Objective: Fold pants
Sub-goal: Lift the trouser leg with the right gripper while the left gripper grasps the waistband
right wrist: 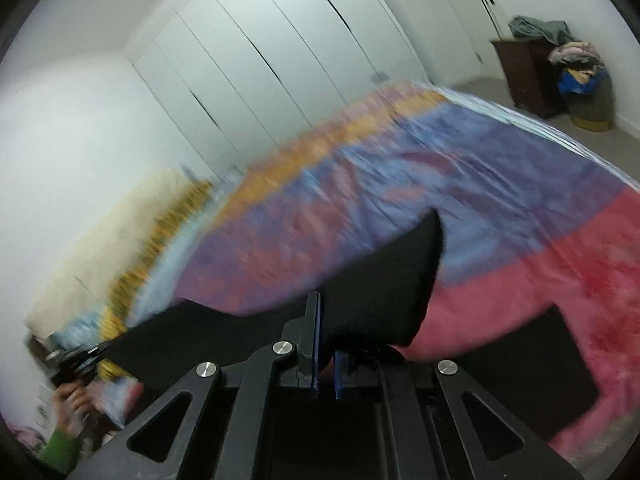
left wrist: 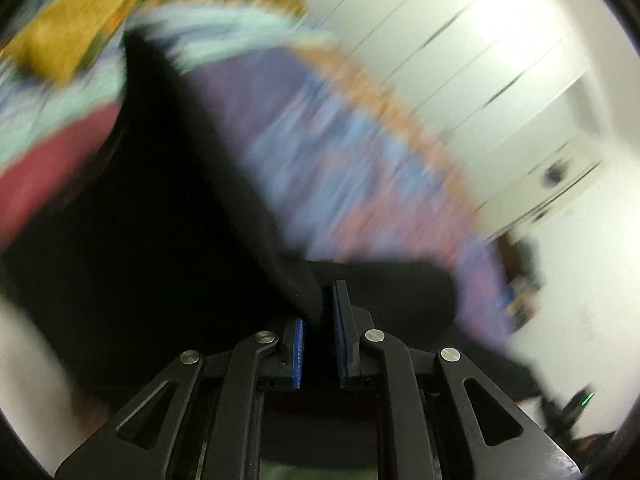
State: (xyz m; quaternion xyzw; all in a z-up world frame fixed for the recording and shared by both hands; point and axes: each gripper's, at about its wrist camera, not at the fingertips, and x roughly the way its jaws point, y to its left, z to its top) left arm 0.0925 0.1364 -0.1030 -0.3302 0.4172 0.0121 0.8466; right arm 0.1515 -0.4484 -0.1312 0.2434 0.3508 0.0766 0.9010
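Note:
The black pants [left wrist: 168, 208] hang and drape over a colourful bedspread [left wrist: 344, 152]. My left gripper [left wrist: 320, 312] is shut on a fold of the black pants, the cloth pinched between its blue pads [left wrist: 339, 320]. In the right wrist view my right gripper [right wrist: 326, 344] is shut on another part of the black pants [right wrist: 384, 280], which rise to a point above the fingers. The other gripper shows at the far left of the right wrist view [right wrist: 76, 360]. Both views are blurred by motion.
The bed carries a purple, blue, red and orange spread [right wrist: 460, 184]. White wardrobe doors [right wrist: 260, 52] line the wall behind it. A dark cabinet [right wrist: 528, 76] and a pile of clothes [right wrist: 580, 76] stand in the far right corner.

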